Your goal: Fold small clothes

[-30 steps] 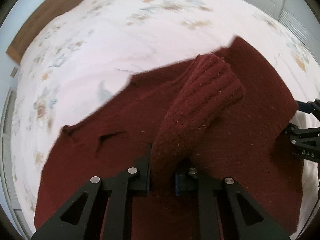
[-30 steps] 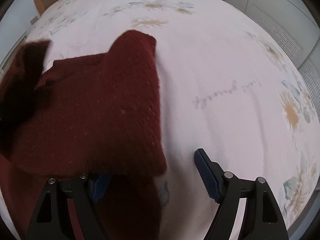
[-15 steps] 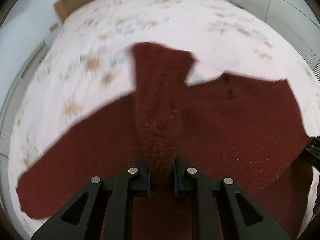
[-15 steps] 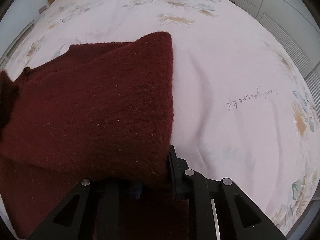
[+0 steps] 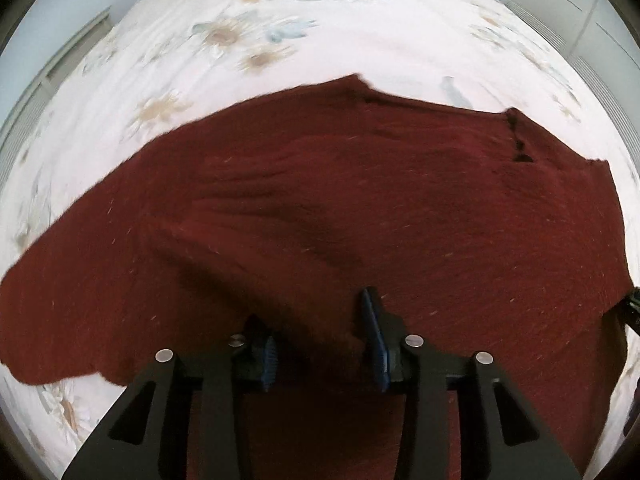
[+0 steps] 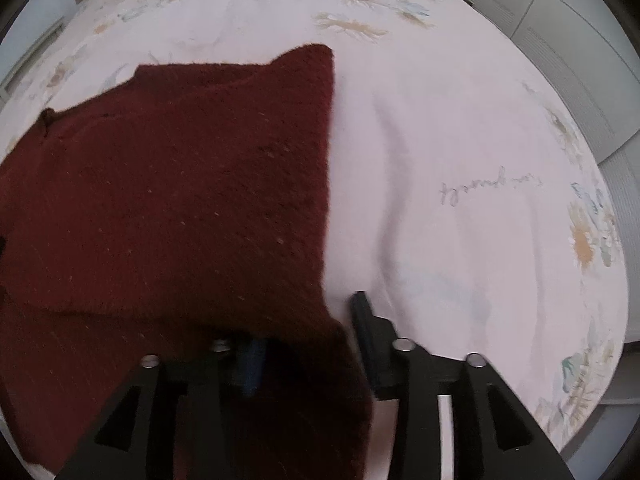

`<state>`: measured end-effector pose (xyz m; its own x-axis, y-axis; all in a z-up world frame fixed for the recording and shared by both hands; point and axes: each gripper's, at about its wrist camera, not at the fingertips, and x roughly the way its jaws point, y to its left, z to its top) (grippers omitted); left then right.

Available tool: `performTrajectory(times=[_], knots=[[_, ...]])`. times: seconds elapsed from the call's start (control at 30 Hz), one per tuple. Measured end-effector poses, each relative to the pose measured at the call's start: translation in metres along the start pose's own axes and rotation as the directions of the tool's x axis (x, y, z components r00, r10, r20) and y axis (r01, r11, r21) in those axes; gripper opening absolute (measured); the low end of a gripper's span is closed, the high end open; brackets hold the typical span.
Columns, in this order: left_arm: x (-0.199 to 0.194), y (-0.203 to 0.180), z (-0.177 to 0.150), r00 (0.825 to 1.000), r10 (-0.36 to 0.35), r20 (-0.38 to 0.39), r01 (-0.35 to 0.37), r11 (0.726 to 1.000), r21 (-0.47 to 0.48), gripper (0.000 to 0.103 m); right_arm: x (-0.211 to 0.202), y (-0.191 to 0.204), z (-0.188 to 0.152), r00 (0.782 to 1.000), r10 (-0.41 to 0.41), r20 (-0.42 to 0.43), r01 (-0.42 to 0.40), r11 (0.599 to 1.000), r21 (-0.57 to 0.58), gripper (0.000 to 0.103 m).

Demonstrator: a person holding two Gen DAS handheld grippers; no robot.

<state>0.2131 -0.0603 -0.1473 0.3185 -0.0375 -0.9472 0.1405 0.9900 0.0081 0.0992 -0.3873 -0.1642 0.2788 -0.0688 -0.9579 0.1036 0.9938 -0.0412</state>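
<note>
Spread over a wide bed [image 5: 360, 40] under a pale pink cover [image 6: 440, 140] printed with faded daisies: a dark red knitted sweater [image 5: 360, 200], fuzzy and flecked with lint. From the left wrist view, seen broad and flat, with a small dark gap near its far right corner and one sleeve running out toward the left edge. Left gripper [image 5: 322, 344] fingers parted, blue ribbed pads showing, a fold of knit lying loose between them, not pinched. From the right wrist view, sweater [image 6: 180, 200] seen doubled over, straight right edge and a pointed far corner. Grey cursive writing [image 6: 490, 188] on the cover, unreadable. Right gripper [image 6: 304, 344] fingers also spread, sweater's near corner draped between them, hiding most of the left pad.
</note>
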Motion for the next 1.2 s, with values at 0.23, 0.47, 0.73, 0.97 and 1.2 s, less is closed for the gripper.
performTrajectory(times=[0.23, 0.47, 0.73, 0.97, 1.2], knots=[[-0.014, 0.048, -0.006, 0.999, 0.035, -0.012, -0.036, 0.996, -0.076, 0.057, -0.015, -0.014, -0.015, 0.999, -0.030, -0.030, 0.029, 1.000, -0.009, 0.070], [-0.032, 0.077, 0.016, 1.000, 0.021, 0.016, -0.019, 0.994, -0.109, 0.098, -0.031, -0.019, -0.022, 1.000, -0.013, -0.027, 0.013, 1.000, -0.010, 0.072], [0.002, 0.065, 0.049, 0.997, 0.020, -0.080, -0.025, 0.998, -0.063, 0.098, -0.030, -0.030, -0.015, 0.999, -0.012, -0.036, 0.013, 1.000, 0.011, 0.072], [0.027, 0.036, 0.039, 0.993, 0.030, -0.112, -0.026, 0.999, 0.030, 0.053, -0.027, -0.040, -0.011, 0.999, -0.020, -0.039, 0.022, 0.999, 0.037, 0.072], [-0.013, 0.019, 0.030, 0.999, 0.019, 0.031, -0.022, 0.996, 0.088, 0.010, -0.029, -0.032, -0.010, 0.999, -0.017, -0.038, 0.018, 1.000, 0.025, 0.072]])
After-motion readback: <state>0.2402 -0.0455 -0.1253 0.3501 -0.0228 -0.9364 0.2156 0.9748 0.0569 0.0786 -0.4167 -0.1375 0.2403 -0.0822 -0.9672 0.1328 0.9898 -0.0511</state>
